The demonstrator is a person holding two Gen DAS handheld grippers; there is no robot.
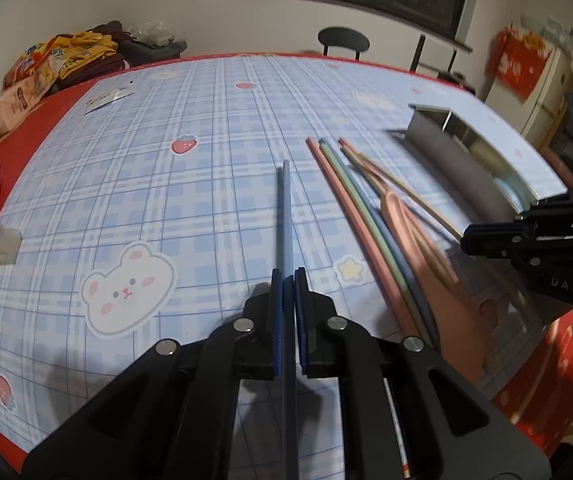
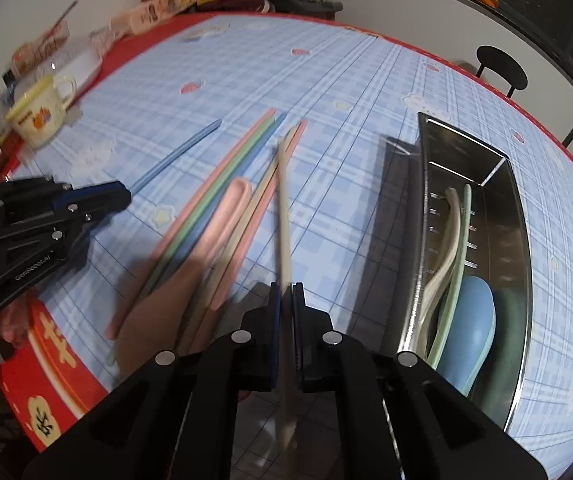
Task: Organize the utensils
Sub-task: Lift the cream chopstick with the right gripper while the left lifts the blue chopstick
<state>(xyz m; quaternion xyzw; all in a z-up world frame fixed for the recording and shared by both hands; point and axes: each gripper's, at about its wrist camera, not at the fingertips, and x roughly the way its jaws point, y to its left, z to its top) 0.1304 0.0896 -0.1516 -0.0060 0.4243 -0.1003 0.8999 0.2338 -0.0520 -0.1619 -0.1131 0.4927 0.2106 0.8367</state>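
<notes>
Left hand-held gripper (image 1: 289,280): clenched on the blue chopstick (image 1: 285,216), which runs between the pads and out ahead, its far tip low over the surface (image 1: 166,152).
Right hand-held gripper (image 2: 286,294): clenched on the cream chopstick (image 2: 284,216), held the same way, its far end over the loose pile.
Step in hand: judged to be mid-sort; each gripper has one stick picked up, neither yet in the tray.
Next move: likely carry each stick over the metal tray (image 2: 516,216), line it up with the tray's long axis and let go low, so the thin rod does not bounce off the rim.
Risk: slim, smooth rods could swivel in the pads when tilted.
Loose pile (image 2: 222,200): pink, green, blue and cream chopsticks lying roughly parallel on the surface between the two grippers, with a pink spoon among them; matte plastic look, long and slender, blurred near the front.
Tray contents: a cream handle, a green handle and a blue spoon bowl (image 2: 472,320) lie along the bottom; shiny steel walls, slotted on one side.
Surface cover: glossy blue plaid cloth with bears and strawberries, red edge.
Far left: cream mug (image 2: 40,114), glazed, with a loop handle, well apart from the pile.
</notes>
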